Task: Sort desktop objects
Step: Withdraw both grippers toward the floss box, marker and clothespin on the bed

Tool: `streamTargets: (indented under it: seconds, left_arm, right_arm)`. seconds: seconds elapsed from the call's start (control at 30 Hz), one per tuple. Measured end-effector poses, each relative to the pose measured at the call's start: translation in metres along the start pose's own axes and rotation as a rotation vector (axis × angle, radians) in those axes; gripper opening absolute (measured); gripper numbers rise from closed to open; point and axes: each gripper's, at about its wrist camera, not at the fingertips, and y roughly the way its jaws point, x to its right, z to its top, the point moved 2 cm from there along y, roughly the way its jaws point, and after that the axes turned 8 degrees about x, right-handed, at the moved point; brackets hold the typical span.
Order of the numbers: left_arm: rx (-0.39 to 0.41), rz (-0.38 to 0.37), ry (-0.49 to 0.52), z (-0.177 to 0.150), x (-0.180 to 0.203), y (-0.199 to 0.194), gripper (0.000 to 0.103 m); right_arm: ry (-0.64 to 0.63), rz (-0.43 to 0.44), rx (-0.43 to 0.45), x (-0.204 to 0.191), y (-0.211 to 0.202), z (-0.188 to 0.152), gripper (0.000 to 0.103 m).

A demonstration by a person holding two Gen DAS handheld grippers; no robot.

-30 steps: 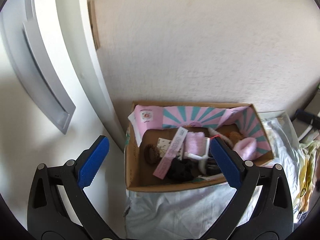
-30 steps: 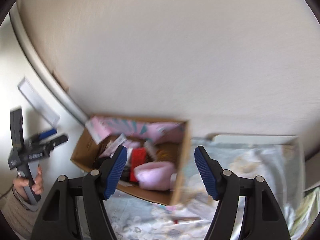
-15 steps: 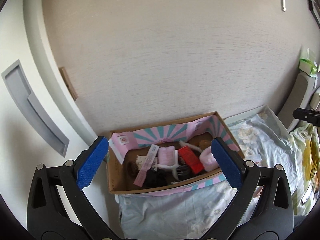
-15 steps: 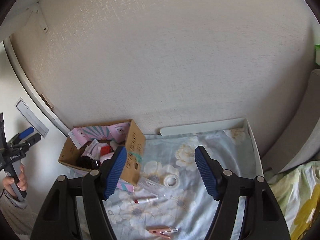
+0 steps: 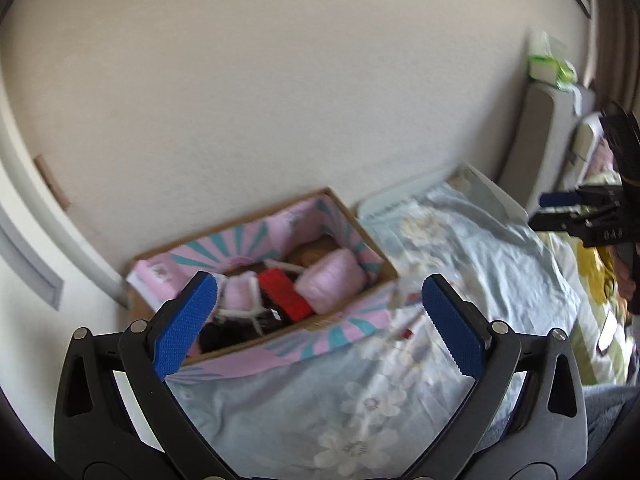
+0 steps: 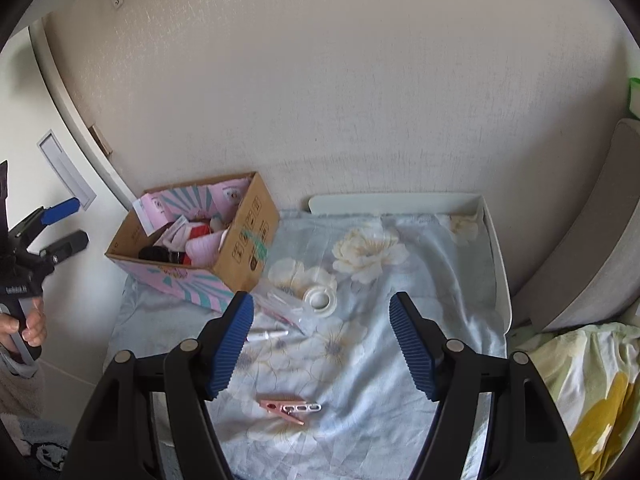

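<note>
Now that my views have swung right off the pink-lined cardboard box [image 6: 192, 240], both my left tongs [image 5: 320, 324] and right tongs [image 6: 322, 344] gape empty; box print unreadable.

White counter [image 6: 498, 280] against the wall, draped in a pale blue floral cloth [image 6: 400, 280], cardboard box [image 6: 248, 236] at its far left corner, tape roll [image 6: 319, 300] just right of the box, white pen [image 6: 267, 335] nearer, pink clothespin [image 6: 289, 407] nearest the front edge
</note>
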Motion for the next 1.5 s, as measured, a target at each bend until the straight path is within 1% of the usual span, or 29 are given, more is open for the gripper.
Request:
streamTargets:
  seconds: [0.13, 0.23, 0.3, 0.4, 0.57, 0.67, 0.77, 0.87, 0.93, 1.13, 1.27, 1.33, 1.4, 1.47, 1.5]
  left_arm:
    - [-0.047, -0.079, 0.081, -0.020, 0.038, 0.022, 0.102]
    - [-0.074, -0.134, 0.122, -0.031, 0.059, 0.039, 0.102]
    - [-0.096, -0.171, 0.129, -0.035, 0.068, 0.050, 0.102]
    - [-0.129, -0.227, 0.117, -0.042, 0.076, 0.066, 0.102]
    - [-0.188, -0.271, 0.115, -0.058, 0.088, 0.092, 0.102]
    - [-0.213, -0.300, 0.103, -0.067, 0.093, 0.106, 0.102]
    - [-0.221, -0.333, 0.088, -0.074, 0.096, 0.119, 0.102]
    - [-0.230, -0.355, 0.093, -0.081, 0.099, 0.134, 0.100]
    - [-0.231, -0.363, 0.110, -0.085, 0.102, 0.144, 0.097]
    - [-0.229, -0.384, 0.171, -0.091, 0.111, 0.161, 0.096]
    - [-0.258, -0.411, 0.228, -0.102, 0.123, 0.169, 0.095]
    - [-0.276, -0.420, 0.253, -0.109, 0.128, 0.172, 0.090]
    - [-0.290, -0.428, 0.265, -0.114, 0.132, 0.175, 0.087]
    - [-0.276, -0.427, 0.274, -0.115, 0.134, 0.173, 0.086]
    - [-0.276, -0.427, 0.270, -0.115, 0.134, 0.173, 0.085]
  right_arm:
    - [-0.011, 0.039, -0.044, -0.003, 0.010, -0.017, 0.067]
    - [-0.047, 0.084, -0.109, -0.013, 0.024, -0.037, 0.067]
    - [-0.097, 0.093, -0.145, -0.023, 0.033, -0.050, 0.067]
    - [-0.147, 0.128, -0.192, -0.032, 0.044, -0.066, 0.067]
    - [-0.201, 0.173, -0.241, -0.034, 0.056, -0.086, 0.067]
    - [-0.241, 0.194, -0.248, -0.032, 0.058, -0.098, 0.067]
    - [-0.272, 0.221, -0.243, -0.028, 0.061, -0.106, 0.067]
    - [-0.305, 0.251, -0.234, -0.026, 0.066, -0.111, 0.067]
    - [-0.334, 0.270, -0.244, -0.026, 0.073, -0.115, 0.067]
    - [-0.414, 0.335, -0.255, -0.027, 0.088, -0.124, 0.067]
    - [-0.458, 0.367, -0.254, -0.029, 0.097, -0.130, 0.067]
    - [-0.473, 0.378, -0.242, -0.029, 0.098, -0.131, 0.067]
    - [-0.491, 0.382, -0.230, -0.030, 0.099, -0.132, 0.066]
    - [-0.510, 0.385, -0.219, -0.029, 0.099, -0.132, 0.061]
    - [-0.524, 0.382, -0.213, -0.029, 0.098, -0.132, 0.055]
